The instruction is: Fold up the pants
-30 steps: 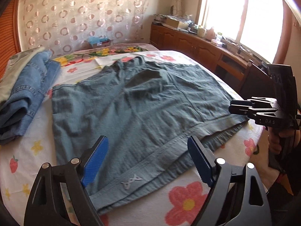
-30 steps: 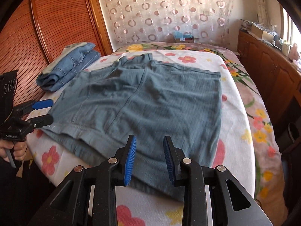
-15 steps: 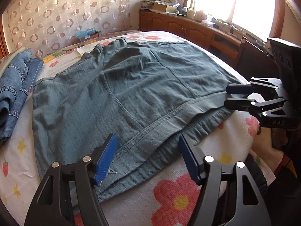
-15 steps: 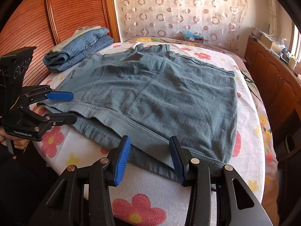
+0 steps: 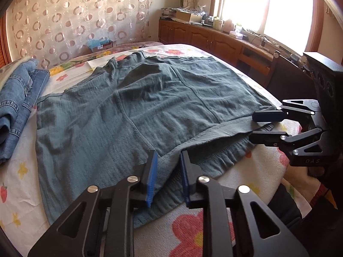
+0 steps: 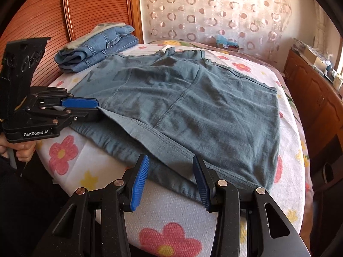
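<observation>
Teal pants lie flat on the flowered bed, waistband toward me. My left gripper is at the waistband's left end. Its jaws are closing, and a raised fold of the band is pinched between the blue pads. My right gripper stands open at the waistband's right end. The cloth's edge lies between its fingers, and the pads do not press it.
Folded blue jeans are stacked at the bed's far left corner. Behind them stands a wooden slatted panel. Wooden cabinets with clutter run along the right wall under the window. A person's hand holds the left grip.
The left jaws have come together from wide open onto the waistband, lifting a fold. The right gripper slid up to the band's right end, and its jaws stand a little wider.
</observation>
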{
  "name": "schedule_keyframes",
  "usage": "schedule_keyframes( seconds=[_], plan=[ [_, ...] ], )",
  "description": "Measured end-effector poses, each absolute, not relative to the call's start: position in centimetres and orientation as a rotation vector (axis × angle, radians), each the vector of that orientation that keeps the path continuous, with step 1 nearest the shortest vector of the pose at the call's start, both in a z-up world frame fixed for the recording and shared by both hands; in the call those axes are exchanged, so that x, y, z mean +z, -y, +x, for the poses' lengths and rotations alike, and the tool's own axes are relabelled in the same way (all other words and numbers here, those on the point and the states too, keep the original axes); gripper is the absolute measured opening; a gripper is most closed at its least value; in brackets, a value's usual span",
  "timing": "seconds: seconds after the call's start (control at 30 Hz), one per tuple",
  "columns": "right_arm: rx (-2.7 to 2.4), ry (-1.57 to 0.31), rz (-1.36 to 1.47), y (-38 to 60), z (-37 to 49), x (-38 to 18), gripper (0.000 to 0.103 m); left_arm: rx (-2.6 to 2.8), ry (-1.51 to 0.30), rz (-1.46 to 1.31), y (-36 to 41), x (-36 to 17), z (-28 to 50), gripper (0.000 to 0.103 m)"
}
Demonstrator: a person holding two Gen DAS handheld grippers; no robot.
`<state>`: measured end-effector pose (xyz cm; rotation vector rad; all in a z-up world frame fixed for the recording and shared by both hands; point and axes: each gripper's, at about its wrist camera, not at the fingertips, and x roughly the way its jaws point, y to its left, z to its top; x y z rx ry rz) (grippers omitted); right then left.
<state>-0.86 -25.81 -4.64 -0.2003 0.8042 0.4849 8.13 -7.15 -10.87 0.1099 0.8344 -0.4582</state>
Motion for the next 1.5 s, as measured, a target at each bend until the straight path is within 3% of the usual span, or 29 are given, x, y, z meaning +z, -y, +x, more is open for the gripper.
schedule_keyframes(
  seconds=[0.1,0.2,0.23,0.33,0.63,0.67,0.73,0.8,0.9,1.1,1.13,1.23,1.5],
  plan=[
    [0.483,-0.798,-0.201,25.7,-0.5,-4.8,0.044,-0.466,-0.831,0.12,7.4,-10.7,8.0,0.013],
    [0.489,-0.786,-0.177,25.8,-0.3,-5.0,0.024,-0.469,-0.82,0.114,7.3,-10.4,7.9,0.012],
    [0.493,-0.783,-0.159,26.0,-0.3,-5.0,0.011,-0.471,-0.82,0.115,7.3,-10.3,7.8,0.011],
    [0.492,-0.761,-0.14,26.4,-0.6,-4.8,0.002,-0.476,-0.817,0.118,7.2,-10.0,7.4,0.008],
    [0.546,-0.737,-0.127,25.6,-1.9,-4.4,0.004,-0.49,-0.771,0.102,7.2,-8.1,6.3,0.006],
    [0.551,-0.738,-0.134,25.2,-1.9,-4.5,0.007,-0.49,-0.77,0.103,7.2,-8.0,6.4,0.006],
    [0.544,-0.742,-0.163,24.7,-1.9,-4.7,0.028,-0.487,-0.771,0.104,7.3,-8.0,6.7,0.006],
    [0.536,-0.743,-0.17,24.1,-1.6,-5.0,0.036,-0.483,-0.778,0.105,7.3,-8.2,7.1,0.006],
    [0.522,-0.751,-0.182,23.6,-1.1,-5.4,0.038,-0.482,-0.786,0.097,7.2,-8.4,7.5,0.006],
    [0.461,-0.728,-0.253,23.2,-0.7,-6.0,0.037,-0.486,-0.78,0.087,7.1,-8.2,7.2,0.006],
    [0.449,-0.709,-0.271,23.1,-0.8,-5.9,0.024,-0.486,-0.778,0.088,7.0,-8.2,7.2,0.006],
    [0.457,-0.693,-0.271,23.2,-1.2,-5.9,0.008,-0.49,-0.781,0.089,7.0,-8.3,6.9,0.006],
    [0.516,-0.699,-0.191,24.6,-2.1,-4.8,0.003,-0.504,-0.795,0.106,7.1,-8.6,5.4,0.006]
  ],
)
